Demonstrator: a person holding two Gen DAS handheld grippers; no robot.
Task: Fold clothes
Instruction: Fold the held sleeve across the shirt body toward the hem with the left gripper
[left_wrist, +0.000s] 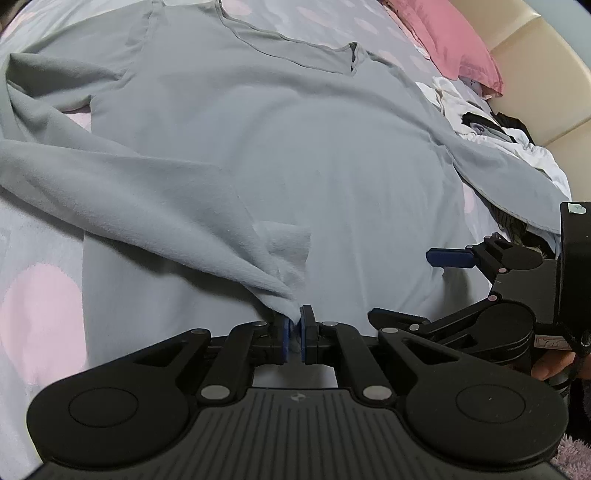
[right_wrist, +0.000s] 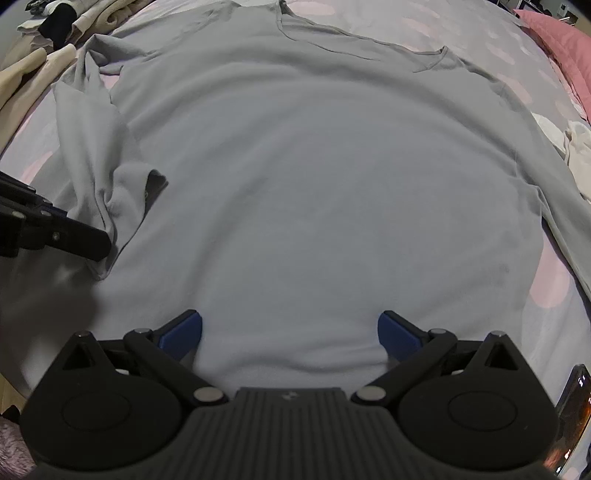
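Presently the left gripper (left_wrist: 294, 334) has its blue fingers (left_wrist: 285, 341) clenched on the cuff end of the grey top's (left_wrist: 295, 155) left sleeve (left_wrist: 129, 192), which it has drawn across the body of the garment, evidently so that the sleeve can be laid inward as the first fold. The right gripper (right_wrist: 290, 334) hangs over the lower middle of the top with its fingers (right_wrist: 397, 332) spread wide and nothing between them; judging by its place, it waits to pin or smooth the cloth, or has let go of it. The top lies front up and nearly flat on the bed (left_wrist: 40, 295), collar toward the far edge, hem toward the near edge where the person stands. It is a plain, soft, long-sleeved knit with a wide neckline (left_wrist: 288, 40), faintly rippled across the chest. Its other sleeve (left_wrist: 509, 177) runs out toward the right edge of the bed, not yet folded. Beyond it, near the far right corner, lie a pink pillow (left_wrist: 454, 40) and a heap of white clothing (left_wrist: 491, 122).
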